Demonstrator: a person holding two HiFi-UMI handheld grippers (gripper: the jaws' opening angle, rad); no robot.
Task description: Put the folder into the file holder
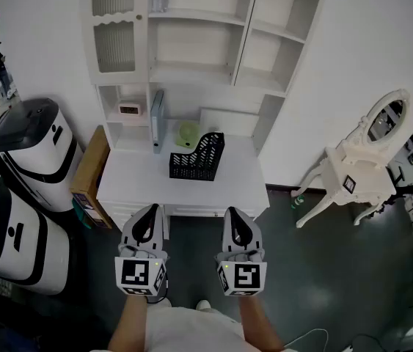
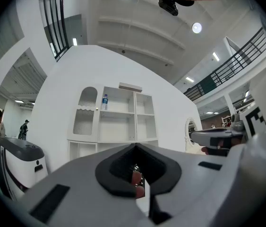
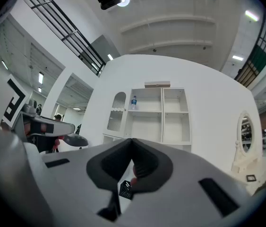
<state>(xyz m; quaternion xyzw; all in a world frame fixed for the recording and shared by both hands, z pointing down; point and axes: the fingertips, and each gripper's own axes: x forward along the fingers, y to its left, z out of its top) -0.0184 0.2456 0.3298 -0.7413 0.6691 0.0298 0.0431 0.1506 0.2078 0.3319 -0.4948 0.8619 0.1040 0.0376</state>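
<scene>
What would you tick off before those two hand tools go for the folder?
1. Folder stands upright at the back of the desk: ok.
2. File holder sits upright on the desk, right of the folder: ok.
3. Left gripper is empty: ok.
4. Right gripper is empty: ok.
5. Jaws apart, ready to grab: not ok, both pairs are together.
6. Green object behind the holder is out of the way: cannot tell.
</scene>
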